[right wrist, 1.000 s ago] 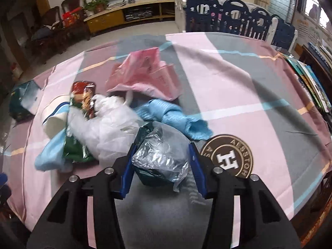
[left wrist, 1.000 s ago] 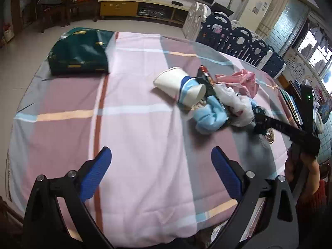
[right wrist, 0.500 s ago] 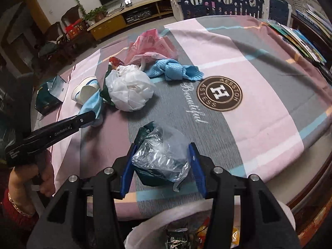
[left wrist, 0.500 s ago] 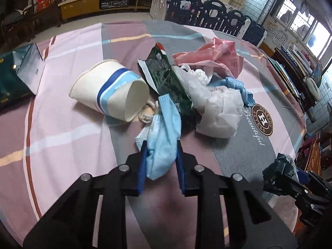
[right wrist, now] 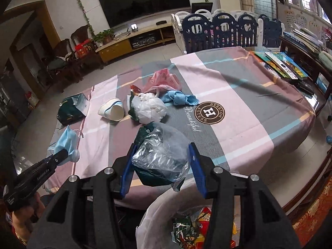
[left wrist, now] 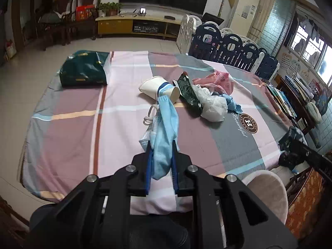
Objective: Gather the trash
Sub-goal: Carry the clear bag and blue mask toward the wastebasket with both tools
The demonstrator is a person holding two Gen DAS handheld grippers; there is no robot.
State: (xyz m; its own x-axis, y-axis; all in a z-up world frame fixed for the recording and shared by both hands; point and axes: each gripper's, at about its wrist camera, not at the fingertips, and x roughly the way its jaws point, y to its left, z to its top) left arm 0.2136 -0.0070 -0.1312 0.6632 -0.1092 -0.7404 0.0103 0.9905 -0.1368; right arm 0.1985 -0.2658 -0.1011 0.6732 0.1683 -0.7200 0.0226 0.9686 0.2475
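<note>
Home living room, television (right wrist: 143,0), media cabinet (left wrist: 132,26), armchairs (left wrist: 62,6)

Paper cup (left wrist: 159,88) lies on the table (left wrist: 72,128), left of the crumpled bags (left wrist: 211,103)

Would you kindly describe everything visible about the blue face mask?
The blue face mask is a light blue, pleated disposable type with white ear loops, crumpled lengthwise. The left gripper is shut on its lower end, lifting it clear of the tablecloth; its upper part and one loop dangle freely, touching nothing else.
</note>
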